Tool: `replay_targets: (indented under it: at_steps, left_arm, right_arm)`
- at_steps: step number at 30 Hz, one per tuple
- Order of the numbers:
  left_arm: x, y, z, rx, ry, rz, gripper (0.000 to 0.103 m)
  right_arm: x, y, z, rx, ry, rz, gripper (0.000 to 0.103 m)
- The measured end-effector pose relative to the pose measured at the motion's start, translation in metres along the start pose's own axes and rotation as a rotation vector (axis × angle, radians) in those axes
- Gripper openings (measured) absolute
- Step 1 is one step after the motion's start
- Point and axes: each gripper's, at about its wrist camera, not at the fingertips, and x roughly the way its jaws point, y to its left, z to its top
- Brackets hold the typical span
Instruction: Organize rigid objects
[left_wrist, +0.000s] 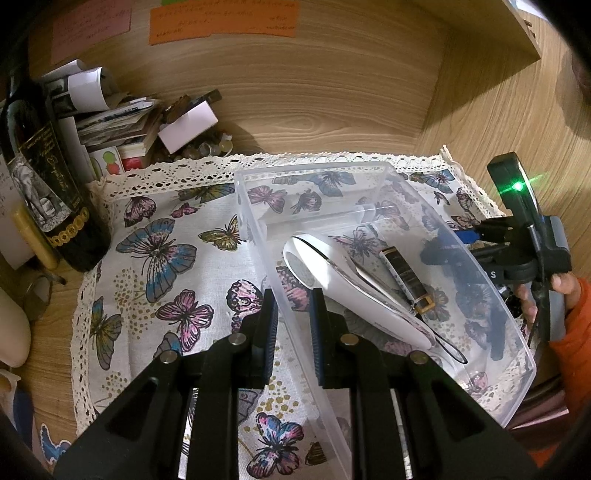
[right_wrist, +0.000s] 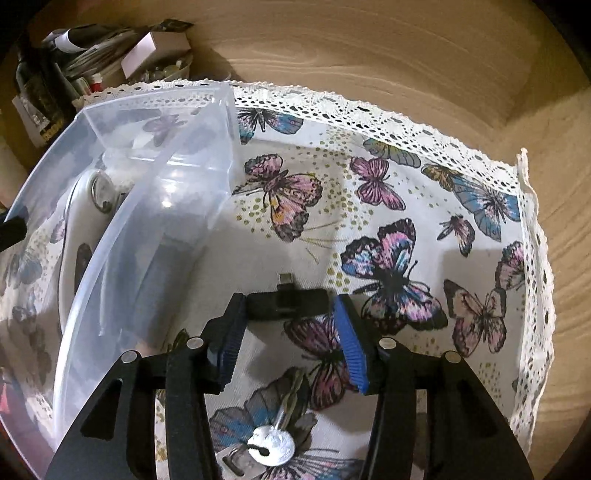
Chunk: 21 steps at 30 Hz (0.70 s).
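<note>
A clear plastic bin (left_wrist: 436, 206) stands on the butterfly cloth (left_wrist: 162, 236). In it lie a white handheld device (left_wrist: 332, 280) and a watch with a dark strap (left_wrist: 404, 275). My left gripper (left_wrist: 293, 310) is shut on the bin's near wall, one finger on each side of it. In the right wrist view the bin (right_wrist: 122, 236) is on the left. My right gripper (right_wrist: 288, 306) is shut on a small black adapter (right_wrist: 288, 301) with a plug tip, held just above the cloth. A silver key (right_wrist: 271, 448) lies on the cloth under the gripper.
A dark wine bottle (left_wrist: 48, 184), papers and a white box (left_wrist: 188, 125) crowd the back left corner. Wooden walls (left_wrist: 332, 92) close the back and right. The cloth's lace edge (right_wrist: 532, 229) runs along the right. The right gripper's body (left_wrist: 524, 240) shows beyond the bin.
</note>
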Motion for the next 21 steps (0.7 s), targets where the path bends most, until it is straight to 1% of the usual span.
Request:
replay_targets:
  at_steps: [2,4,8,13,17,21]
  left_arm:
    - [0.000,0.000,0.000,0.000,0.000,0.000,0.016]
    - [0.000,0.000,0.000,0.004,-0.001,0.002,0.016]
    - [0.000,0.000,-0.001,0.002,-0.001,0.001,0.016]
    - [0.000,-0.001,0.000,0.006,-0.003,0.006,0.015]
    - [-0.001,-0.002,-0.001,0.011,-0.005,0.007,0.015]
    - [-0.001,-0.003,-0.001,0.013,-0.007,0.009,0.015]
  right_arm:
    - [0.003,-0.003,0.002,0.014,-0.005,0.008,0.045]
    - [0.006,-0.007,0.007,0.030,-0.009,0.014,0.041]
    - [-0.005,-0.011,0.008,0.059,-0.040,0.005,0.041]
    - [-0.038,-0.010,0.007,0.079,-0.119,0.013,0.041]
    - [-0.066,-0.004,0.007,0.075,-0.193,0.008,0.041]
    - [-0.094,0.007,0.009,0.054,-0.263,0.023,0.042]
